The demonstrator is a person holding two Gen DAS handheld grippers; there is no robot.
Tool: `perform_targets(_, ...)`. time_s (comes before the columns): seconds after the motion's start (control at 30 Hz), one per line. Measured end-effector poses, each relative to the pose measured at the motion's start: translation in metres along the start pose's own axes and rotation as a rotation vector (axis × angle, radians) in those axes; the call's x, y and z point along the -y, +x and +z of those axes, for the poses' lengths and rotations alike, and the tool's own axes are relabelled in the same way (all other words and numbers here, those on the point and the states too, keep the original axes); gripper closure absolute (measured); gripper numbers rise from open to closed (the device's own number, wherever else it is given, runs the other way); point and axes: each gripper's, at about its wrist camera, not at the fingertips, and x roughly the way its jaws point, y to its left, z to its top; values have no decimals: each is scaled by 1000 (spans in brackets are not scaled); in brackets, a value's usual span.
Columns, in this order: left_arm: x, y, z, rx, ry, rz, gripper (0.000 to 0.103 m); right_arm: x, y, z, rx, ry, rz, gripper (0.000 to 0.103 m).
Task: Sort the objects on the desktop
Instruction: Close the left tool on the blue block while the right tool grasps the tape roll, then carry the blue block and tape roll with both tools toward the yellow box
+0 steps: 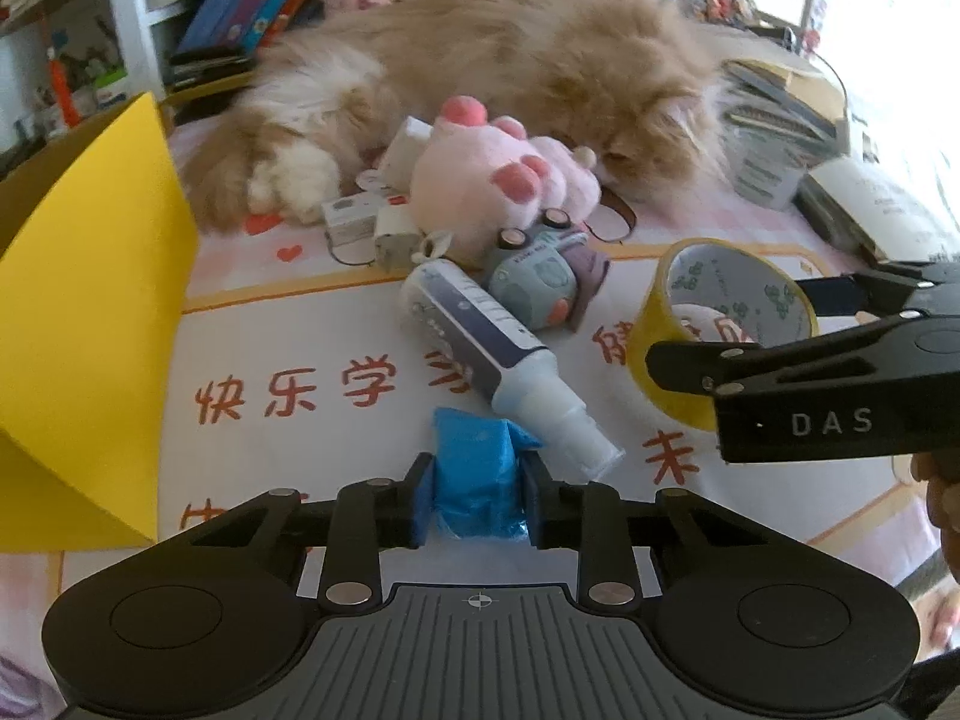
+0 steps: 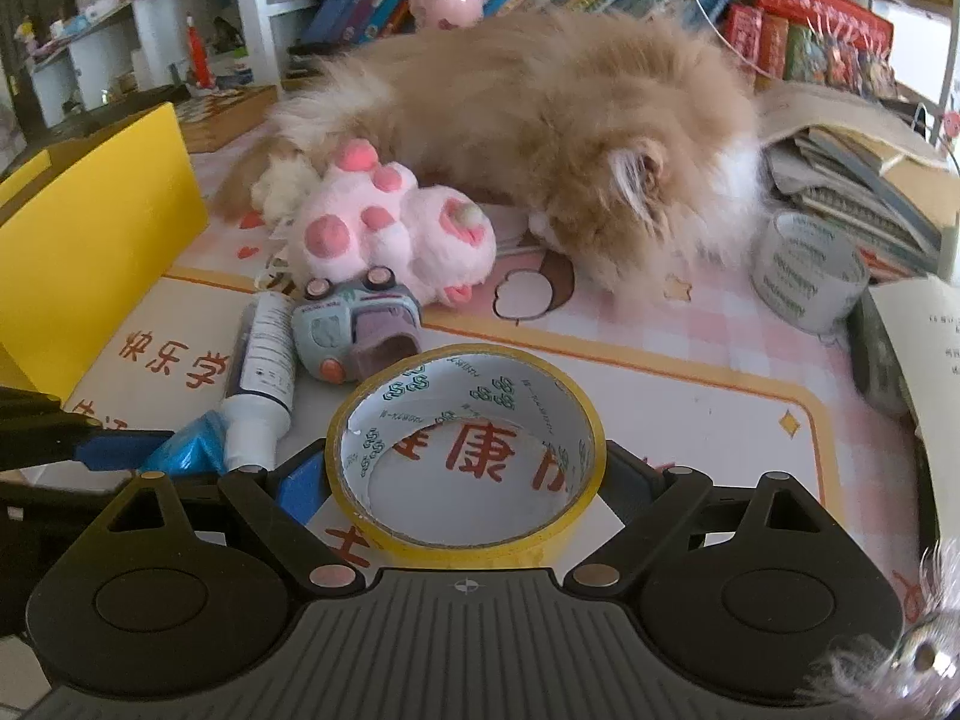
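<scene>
A crumpled blue plastic packet (image 1: 474, 444) lies on the printed desk mat, and my left gripper (image 1: 477, 480) is shut on it, pads pressing both its sides. The packet (image 2: 192, 450) also shows at the lower left of the right wrist view, beside a left finger (image 2: 120, 450). A yellow tape roll (image 2: 384, 531) lies flat between the fingers of my right gripper (image 2: 465, 468), which touch its left and right sides. In the left wrist view that gripper (image 1: 729, 327) comes in from the right around the tape roll (image 1: 675, 402).
A white spray bottle (image 1: 480, 336), a grey toy car (image 1: 534, 282) and a pink plush paw (image 1: 498, 174) lie just beyond. A fluffy cat (image 1: 480, 72) sleeps across the back. A yellow box (image 1: 90, 312) stands left. A grey tape roll (image 2: 804, 276) and books (image 2: 870, 198) sit right.
</scene>
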Motion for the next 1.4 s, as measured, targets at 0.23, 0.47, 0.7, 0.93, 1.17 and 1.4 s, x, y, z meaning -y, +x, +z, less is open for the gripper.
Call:
perform_targets(0.23, -7, -38, -1, 100, -32, 20, 76, -5, -9, 8, 33, -11, 53, 13)
perform_targets(0.47, -30, -64, -8, 156, -109, 43, 76, -23, -25, 15, 65, -46, 100, 13)
perform_targets(0.7, -52, -86, -23, 175, -110, 43, 76, -58, -35, 11, 63, -84, 122, 13)
perform_targets(0.93, -83, -106, -43, 170, -88, 34, 77, -97, -43, 4, 63, -78, 127, 13)
perform_targets(1.17, -115, -122, -65, 157, -68, 11, 77, -141, -52, -8, 54, -62, 125, 13)
perform_targets(1.4, -150, -139, -87, 149, -89, -22, 77, -182, -60, -22, 48, -47, 101, 13)
